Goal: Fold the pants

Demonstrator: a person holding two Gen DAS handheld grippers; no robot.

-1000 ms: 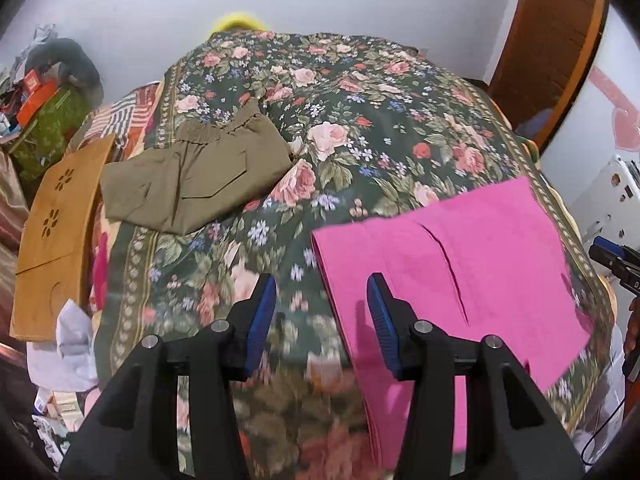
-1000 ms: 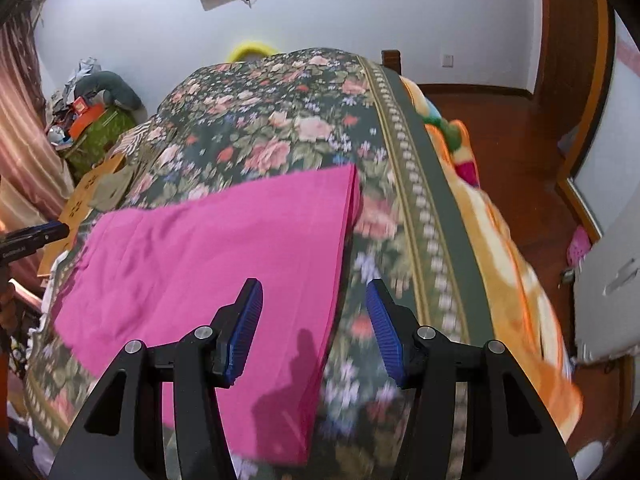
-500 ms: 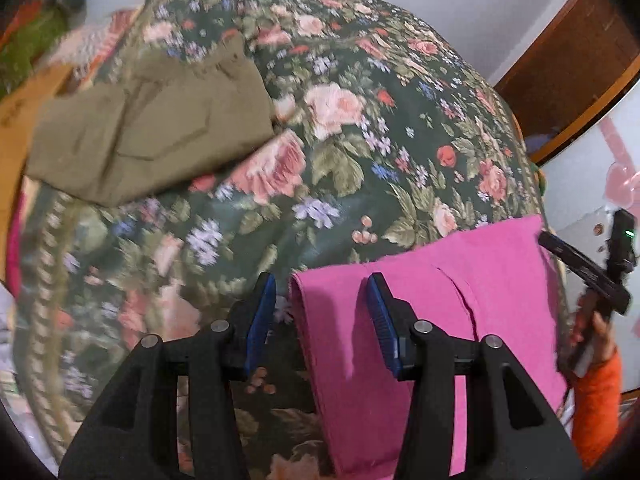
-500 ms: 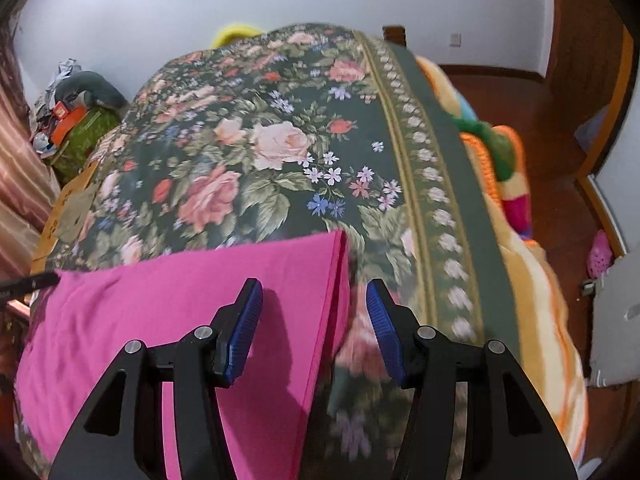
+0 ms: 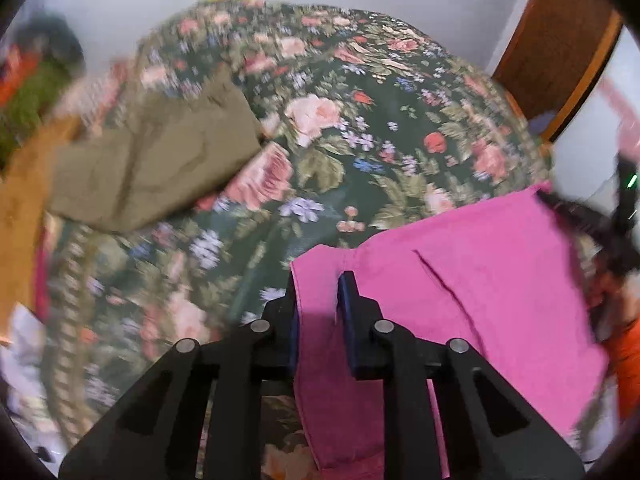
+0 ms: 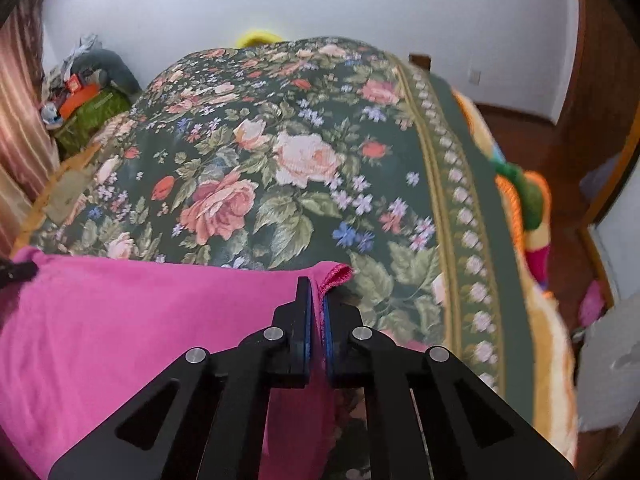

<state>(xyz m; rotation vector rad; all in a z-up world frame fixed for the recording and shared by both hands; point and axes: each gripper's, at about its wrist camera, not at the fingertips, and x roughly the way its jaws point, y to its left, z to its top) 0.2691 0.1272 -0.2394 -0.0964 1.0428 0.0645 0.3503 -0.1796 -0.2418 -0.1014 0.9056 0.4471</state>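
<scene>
Pink pants [image 5: 472, 280] lie flat on the floral bedspread [image 5: 360, 140]. My left gripper [image 5: 318, 284] is shut on their near left corner, with pink cloth between the fingers. In the right wrist view the pink pants [image 6: 140, 320] fill the lower left. My right gripper [image 6: 316, 292] is shut on their right corner, and a bit of hem sticks out past the fingertips. The right gripper also shows at the right edge of the left wrist view [image 5: 592, 224], blurred.
Folded olive pants [image 5: 160, 160] lie on the bed's far left. A wooden board [image 5: 20, 208] and clutter stand at the left side. The bed's right edge [image 6: 516, 240] drops to a wooden floor with a door [image 5: 560, 40] beyond.
Both grippers moved down onto the pink pants' far corners and closed on the cloth; they were open half a second ago.
</scene>
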